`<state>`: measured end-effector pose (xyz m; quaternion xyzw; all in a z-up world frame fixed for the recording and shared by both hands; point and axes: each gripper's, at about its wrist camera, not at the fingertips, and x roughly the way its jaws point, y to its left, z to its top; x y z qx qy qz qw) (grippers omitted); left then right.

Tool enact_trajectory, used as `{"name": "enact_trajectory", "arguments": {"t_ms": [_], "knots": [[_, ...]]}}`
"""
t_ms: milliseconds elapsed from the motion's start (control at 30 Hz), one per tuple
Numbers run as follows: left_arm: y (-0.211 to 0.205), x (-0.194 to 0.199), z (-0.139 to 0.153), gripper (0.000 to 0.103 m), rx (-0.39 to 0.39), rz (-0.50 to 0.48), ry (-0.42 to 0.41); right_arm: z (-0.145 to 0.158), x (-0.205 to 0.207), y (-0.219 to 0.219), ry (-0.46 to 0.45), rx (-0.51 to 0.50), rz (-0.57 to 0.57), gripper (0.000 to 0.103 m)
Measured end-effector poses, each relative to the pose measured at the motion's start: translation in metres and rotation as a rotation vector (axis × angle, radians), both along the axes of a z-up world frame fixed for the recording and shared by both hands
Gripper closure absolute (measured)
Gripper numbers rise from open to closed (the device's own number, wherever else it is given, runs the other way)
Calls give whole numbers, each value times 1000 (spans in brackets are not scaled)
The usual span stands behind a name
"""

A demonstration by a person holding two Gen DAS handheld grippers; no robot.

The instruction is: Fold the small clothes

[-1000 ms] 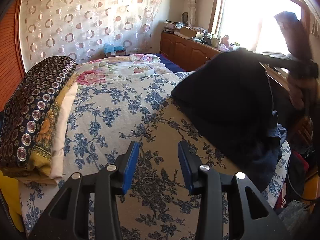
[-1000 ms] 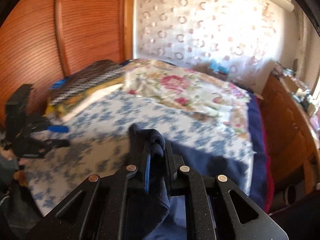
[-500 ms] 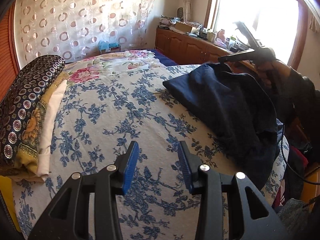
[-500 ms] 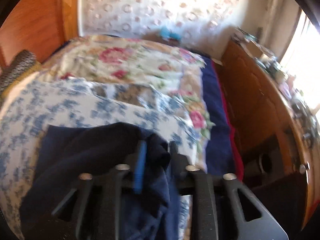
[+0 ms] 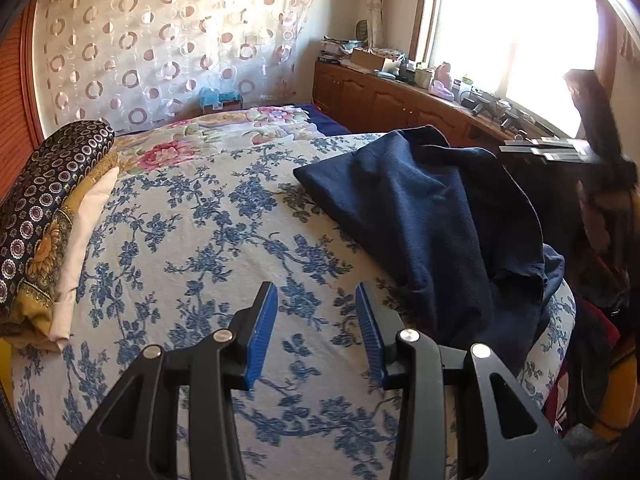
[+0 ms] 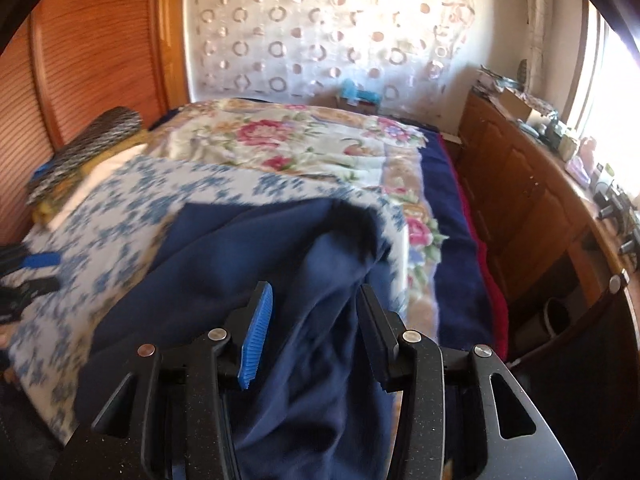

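A dark navy garment lies crumpled on the right side of the blue-flowered bedspread, its lower end hanging over the bed's right edge. In the right wrist view the garment spreads below and between the fingers. My right gripper is open, with cloth lying loose between the jaws. My left gripper is open and empty over the bedspread, left of the garment. The right gripper also shows in the left wrist view at the far right, blurred.
Folded patterned blankets are stacked along the bed's left edge. A rose-print quilt lies at the far end. A wooden cabinet with clutter runs under the window on the right. A wooden wardrobe stands at the left.
My right gripper has opened and let go of the navy garment, which has dropped onto the bed. The right gripper has pulled back to the right. My left gripper has stayed open and hardly moved.
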<state>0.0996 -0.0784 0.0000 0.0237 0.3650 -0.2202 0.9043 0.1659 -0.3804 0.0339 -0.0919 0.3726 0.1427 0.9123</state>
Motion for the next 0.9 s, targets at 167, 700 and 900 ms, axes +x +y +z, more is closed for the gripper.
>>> {"name": "enact_trajectory", "arguments": {"t_ms": [167, 700, 900], "knots": [[-11, -13, 1, 64, -1, 18, -18, -15, -34, 10, -1, 30, 33, 59], [-31, -40, 4, 64, 18, 6, -39, -63, -81, 11, 66, 198, -28, 59], [-39, -41, -7, 64, 24, -10, -13, -68, -79, 17, 79, 206, 2, 87]]}}
